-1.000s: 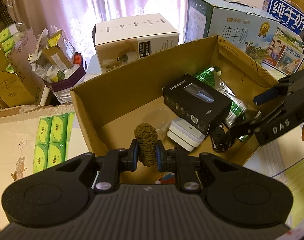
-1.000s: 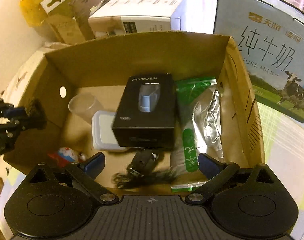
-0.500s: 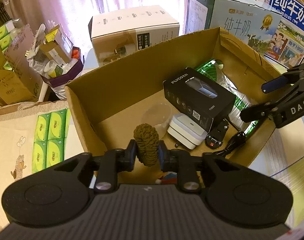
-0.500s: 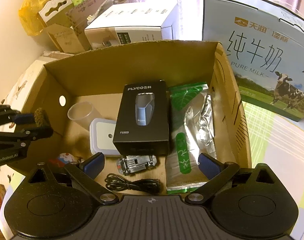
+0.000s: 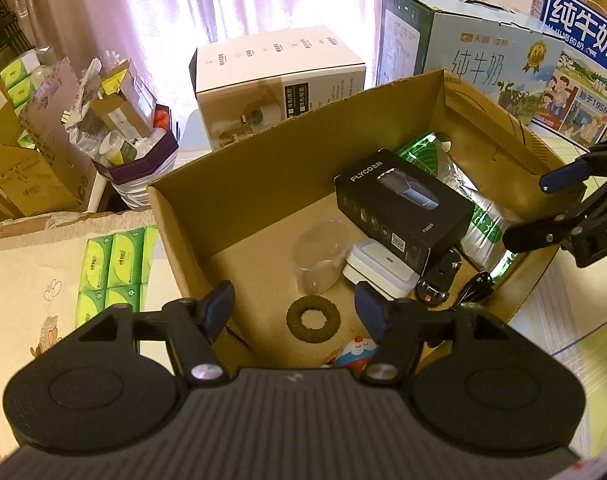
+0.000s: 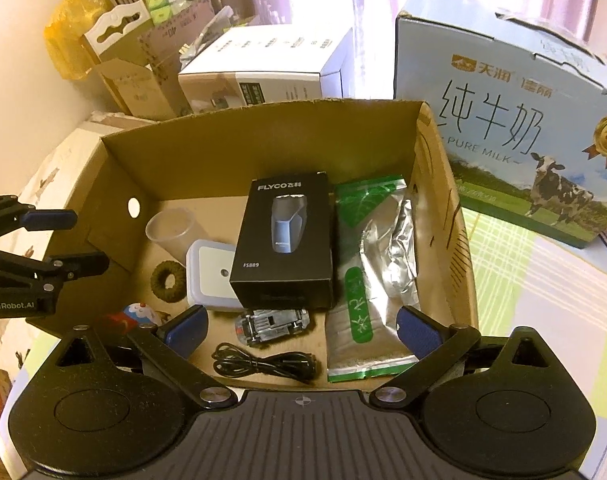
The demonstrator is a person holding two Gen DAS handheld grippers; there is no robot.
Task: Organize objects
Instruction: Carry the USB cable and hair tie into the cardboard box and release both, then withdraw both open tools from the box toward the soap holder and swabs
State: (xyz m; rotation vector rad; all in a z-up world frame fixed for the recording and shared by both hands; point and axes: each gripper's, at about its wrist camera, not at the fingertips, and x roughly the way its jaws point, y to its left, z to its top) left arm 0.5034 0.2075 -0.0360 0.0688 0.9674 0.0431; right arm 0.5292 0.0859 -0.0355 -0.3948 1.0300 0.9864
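Left tool [image 5: 295,308] opening, empty, tilted down; right tool [image 6: 301,330] spread wide.

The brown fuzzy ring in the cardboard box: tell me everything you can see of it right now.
The brown ring is a small fuzzy loop, seemingly of fabric or yarn, with an open centre. It lies flat on the cardboard box floor, near the left wall, free of any grip. The left gripper is above it, jaws opening, nothing between them. It sits by the clear plastic cup and the white case, which it nearly touches in the right wrist view.
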